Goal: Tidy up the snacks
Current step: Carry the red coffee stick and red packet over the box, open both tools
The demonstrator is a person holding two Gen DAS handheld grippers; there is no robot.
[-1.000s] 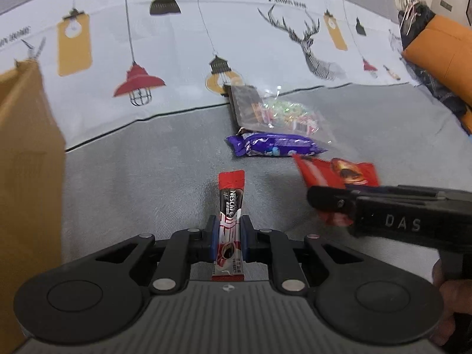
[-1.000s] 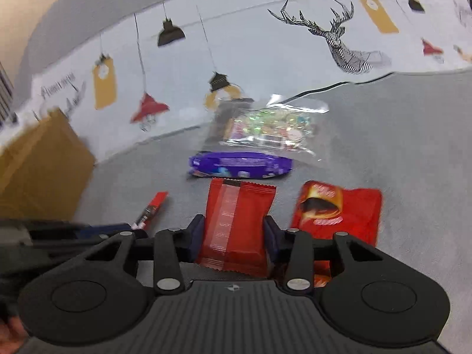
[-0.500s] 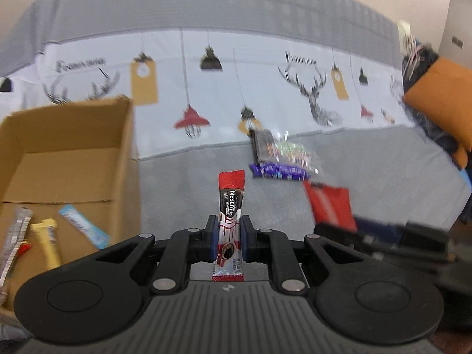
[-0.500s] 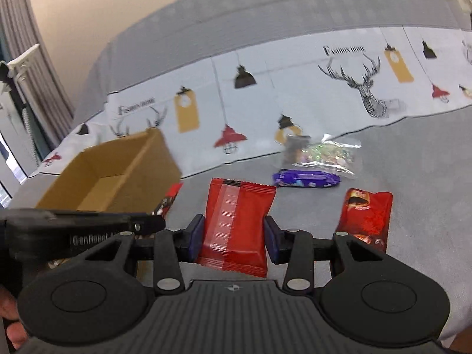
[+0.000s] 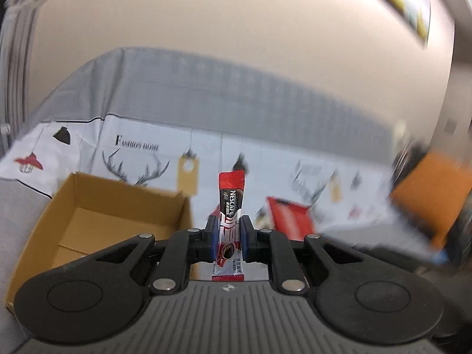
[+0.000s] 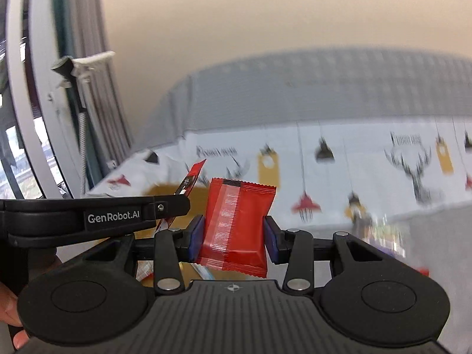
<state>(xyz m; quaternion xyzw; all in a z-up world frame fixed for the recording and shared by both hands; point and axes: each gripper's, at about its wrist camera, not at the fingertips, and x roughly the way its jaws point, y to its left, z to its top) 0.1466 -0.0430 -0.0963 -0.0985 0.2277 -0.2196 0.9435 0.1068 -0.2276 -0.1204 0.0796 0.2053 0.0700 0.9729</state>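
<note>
- Left tongs (image 5: pixel 229 237): clenched on a coffee stick (image 5: pixel 231 206); blue pads pressed against both sides of the sachet. The sachet stood upright between them, red top above the pads, lower end reaching down toward the tongs' body.
- Right tongs (image 6: pixel 234 237): clenched on a red snack packet (image 6: pixel 237 227); blue pads pressed against its left and right edges. The packet stood nearly upright, slightly tilted, its crimped top edge above the pads.
- Cardboard box (image 5: pixel 97 206): open-topped, lying on the bed to the left of the left tongs in the left wrist view. The part of its floor that showed was bare; the nearer part was hidden behind the tongs.
- Left tongs as seen from the right wrist view (image 6: pixel 183 197): entered from the left edge, side-on, with the coffee stick (image 6: pixel 193 177) slanting up out of the tip, just beside the red snack packet. A hand (image 6: pixel 11 315) showed at the lower left corner.
- Bed cover (image 5: pixel 147 147): white band printed with deer, hanging lamps and yellow tags, with grey cloth (image 5: pixel 236 94) beyond it and beside the box.
- Red shape (image 5: pixel 290 218): blurred, right of the coffee stick in the left wrist view; what it was could not be told.
- Orange cushion (image 5: pixel 433 200): blurred, at the right edge of the left wrist view.
- Wall (image 5: pixel 236 14): plain beige, behind the bed.
- Window frame (image 6: pixel 35 118): at the left of the right wrist view.
</note>
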